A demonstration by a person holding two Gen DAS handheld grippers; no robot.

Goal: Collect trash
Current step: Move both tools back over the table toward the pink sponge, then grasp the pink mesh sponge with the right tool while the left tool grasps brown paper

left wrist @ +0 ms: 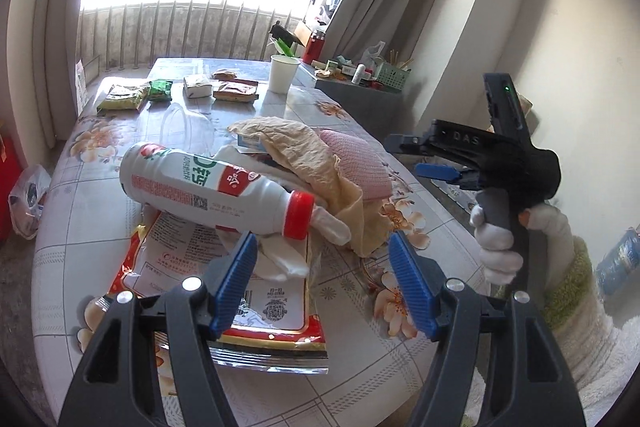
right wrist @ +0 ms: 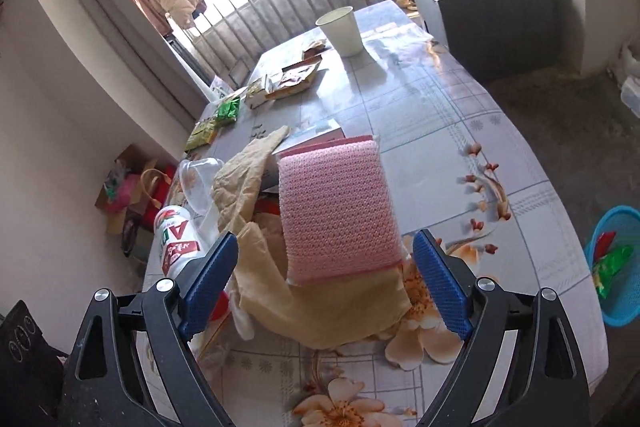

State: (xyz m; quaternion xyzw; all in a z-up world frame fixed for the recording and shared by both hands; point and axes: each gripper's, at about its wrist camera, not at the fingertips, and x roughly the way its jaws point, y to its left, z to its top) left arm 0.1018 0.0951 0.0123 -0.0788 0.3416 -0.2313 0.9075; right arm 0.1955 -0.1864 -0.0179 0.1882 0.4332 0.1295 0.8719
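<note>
Floral-cloth table (right wrist: 480,147) near a bright barred window, mostly uncleared. Landmark: the white drink bottle (left wrist: 208,187) with red cap, lying on its side on a heap. Under it, a red-white foil wrapper (left wrist: 248,311); just beside its cap, crumpled tan paper (left wrist: 304,151) and a pink mesh pad (right wrist: 336,211). Behind the bottle, a clear plastic cup (left wrist: 188,127); well beyond, snack packets (left wrist: 124,97) and a white paper cup (left wrist: 283,73). Blue basket (right wrist: 616,267) on the floor off the table's edge holds a few wrappers, so some collecting looks done. Left gripper (left wrist: 320,279) jaws apart, empty, near the cap. Right gripper (right wrist: 326,291) jaws apart, pink pad between them, not clamped. Most trash remains.
</note>
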